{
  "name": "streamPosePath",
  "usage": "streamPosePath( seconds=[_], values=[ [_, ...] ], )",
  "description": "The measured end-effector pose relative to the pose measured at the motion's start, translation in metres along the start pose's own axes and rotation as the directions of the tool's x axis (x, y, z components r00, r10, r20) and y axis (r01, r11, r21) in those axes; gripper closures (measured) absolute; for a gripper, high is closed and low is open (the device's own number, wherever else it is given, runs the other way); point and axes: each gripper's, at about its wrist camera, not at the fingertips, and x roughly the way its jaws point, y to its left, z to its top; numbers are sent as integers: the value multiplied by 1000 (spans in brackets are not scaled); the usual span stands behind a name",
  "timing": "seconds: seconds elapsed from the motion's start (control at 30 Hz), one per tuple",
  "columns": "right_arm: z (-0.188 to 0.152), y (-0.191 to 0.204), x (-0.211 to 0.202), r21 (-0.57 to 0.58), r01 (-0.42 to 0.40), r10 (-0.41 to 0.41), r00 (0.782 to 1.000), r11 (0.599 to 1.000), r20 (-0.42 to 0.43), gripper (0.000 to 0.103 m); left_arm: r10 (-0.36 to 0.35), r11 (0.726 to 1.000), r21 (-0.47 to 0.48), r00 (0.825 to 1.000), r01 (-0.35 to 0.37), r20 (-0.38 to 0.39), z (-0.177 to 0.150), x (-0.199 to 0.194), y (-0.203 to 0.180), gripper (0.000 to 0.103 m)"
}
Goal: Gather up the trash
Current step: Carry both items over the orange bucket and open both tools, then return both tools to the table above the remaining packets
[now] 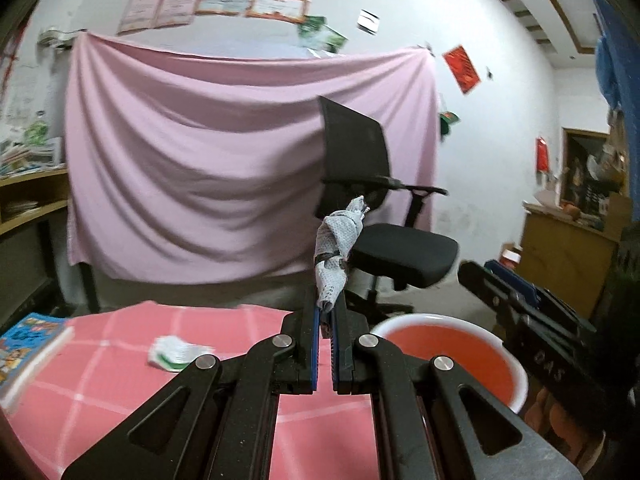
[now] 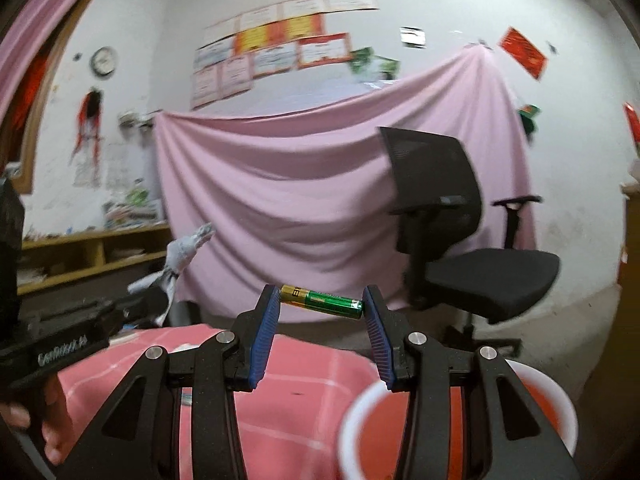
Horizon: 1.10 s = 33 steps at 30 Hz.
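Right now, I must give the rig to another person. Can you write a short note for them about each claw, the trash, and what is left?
Left claw: shut on a crumpled grey wipe, held in the air.
Right claw: shut on a green and gold battery, gripped end to end.
Red basin with white rim: beside the table, under the right claw, looks empty.
Done: two pieces picked up.
Left: drop both in the basin, probably; then the white and green wrapper on the pink checked tablecloth.

Lived-in home rm: certificates [image 1: 224, 0] on wall, pink sheet [image 1: 224, 160] hung up, office chair [image 1: 372, 208], cluttered shelves [image 2: 92, 248].
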Motion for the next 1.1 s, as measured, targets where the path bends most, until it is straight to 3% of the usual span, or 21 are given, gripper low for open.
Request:
streamPosePath(
  seconds=[0.2, 0.33, 0.53, 0.67, 0.73, 0.87, 0.97, 1.1],
  values=[
    [-5, -58, -1, 153, 85, -72, 994, 985, -86, 62, -63, 997, 39, 995, 66, -78, -2, 33, -48, 100],
    [-12, -87, 3, 235, 145, -109, 981, 961, -160, 62, -98, 995, 19, 981, 102, -168, -6, 60, -67, 100],
    [-24, -121, 7, 349, 205, -116, 958, 915, -261, 61, -147, 989, -52, 936, 138, -321, -7, 97, -81, 100],
    [-35, -130, 19, 385, 223, -81, 932, 896, -353, 60, -164, 986, -63, 905, 151, -394, -7, 108, -81, 100],
    [-40, -134, 21, 395, 230, -67, 920, 889, -387, 59, -186, 983, -77, 881, 169, -435, -12, 113, -80, 98],
    [-45, -135, 24, 415, 236, -44, 906, 879, -421, 56, -188, 982, -98, 853, 161, -487, -23, 119, -77, 84],
    [-46, -134, 20, 417, 232, -41, 907, 879, -419, 52, -197, 980, -129, 855, 154, -480, -24, 114, -69, 73],
    [-44, -131, 20, 410, 227, -38, 907, 883, -420, 51, -179, 982, -135, 864, 130, -470, -19, 111, -61, 72]
  ],
)
